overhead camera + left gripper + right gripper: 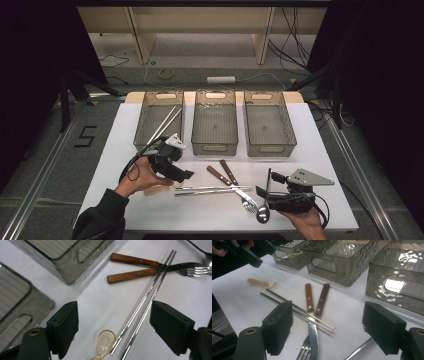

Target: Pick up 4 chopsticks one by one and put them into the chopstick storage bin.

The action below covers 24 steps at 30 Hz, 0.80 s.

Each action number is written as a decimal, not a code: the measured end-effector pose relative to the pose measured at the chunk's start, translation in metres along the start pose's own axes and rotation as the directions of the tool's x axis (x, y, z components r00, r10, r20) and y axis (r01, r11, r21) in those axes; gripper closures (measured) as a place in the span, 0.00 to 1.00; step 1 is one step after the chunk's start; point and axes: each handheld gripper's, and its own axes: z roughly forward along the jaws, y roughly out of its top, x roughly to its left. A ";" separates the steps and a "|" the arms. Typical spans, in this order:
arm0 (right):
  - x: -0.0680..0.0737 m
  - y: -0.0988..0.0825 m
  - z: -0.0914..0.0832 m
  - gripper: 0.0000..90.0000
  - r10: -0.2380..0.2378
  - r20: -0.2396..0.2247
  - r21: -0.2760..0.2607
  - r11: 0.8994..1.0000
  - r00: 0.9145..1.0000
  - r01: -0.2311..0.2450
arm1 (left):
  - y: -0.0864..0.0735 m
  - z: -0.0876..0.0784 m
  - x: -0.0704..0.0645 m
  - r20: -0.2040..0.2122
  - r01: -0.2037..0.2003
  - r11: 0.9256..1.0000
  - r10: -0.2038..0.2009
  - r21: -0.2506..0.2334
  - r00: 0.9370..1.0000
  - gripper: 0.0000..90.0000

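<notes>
While both tools stand open and grip nothing, the left tool (pixel 186 175) hovers at lower left of the high view, just above the steel chopsticks (pixel 212 189) lying on the white tabletop (pixel 300 150). At lower right, the right tool (pixel 265 192) sits beside a spoon (pixel 262 214). Two wooden-handled knives (pixel 223 173) cross the chopsticks at centre, below three grey bins (pixel 215 125).

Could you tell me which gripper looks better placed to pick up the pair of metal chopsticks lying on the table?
Probably the left gripper: its open jaws already straddle the chopsticks, while the right gripper sits nearer the fork.
</notes>
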 end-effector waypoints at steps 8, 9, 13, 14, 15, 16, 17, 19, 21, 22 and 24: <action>0.000 0.000 0.000 0.29 -0.003 0.001 0.001 1.000 1.000 0.003 | -0.004 0.011 -0.017 0.038 -0.052 0.998 0.051 0.033 0.998 0.25; 0.000 0.000 0.000 0.29 -0.003 0.000 0.001 1.000 1.000 0.003 | -0.004 0.012 -0.017 0.037 -0.056 0.998 0.055 0.036 0.998 0.25; 0.000 0.000 0.000 0.29 -0.003 0.001 0.001 1.000 1.000 0.003 | -0.005 0.015 -0.023 0.042 -0.072 0.996 0.070 0.045 0.997 0.26; 0.000 0.000 0.000 0.28 -0.004 0.002 0.001 1.000 1.000 0.004 | -0.005 0.015 -0.024 0.043 -0.078 0.996 0.076 0.047 0.996 0.26; 0.000 0.000 0.000 0.29 -0.006 0.001 0.001 1.000 1.000 0.006 | -0.005 0.016 -0.026 0.045 -0.080 0.996 0.077 0.048 0.996 0.26; 0.000 0.000 0.000 0.29 -0.005 0.001 0.001 1.000 1.000 0.005 | -0.005 0.017 -0.027 0.049 -0.084 0.995 0.082 0.051 0.995 0.26; 0.000 0.000 0.000 0.29 -0.005 0.001 0.002 1.000 1.000 0.005 | -0.006 0.018 -0.029 0.052 -0.085 0.995 0.082 0.053 0.995 0.26; 0.000 0.000 0.000 0.29 -0.006 0.001 0.001 1.000 1.000 0.006 | -0.006 0.020 -0.032 0.054 -0.099 0.993 0.096 0.064 0.994 0.26; 0.000 0.000 0.000 0.29 -0.006 0.001 0.001 1.000 1.000 0.006 | -0.007 0.023 -0.035 0.056 -0.109 0.991 0.105 0.076 0.993 0.27; 0.000 0.000 0.000 0.29 -0.006 0.001 0.001 1.000 1.000 0.006 | -0.007 0.025 -0.036 0.056 -0.115 0.990 0.111 0.081 0.992 0.27; 0.000 0.000 0.000 0.29 -0.007 0.001 0.001 1.000 1.000 0.007 | -0.008 0.028 -0.039 0.060 -0.127 0.987 0.122 0.093 0.991 0.27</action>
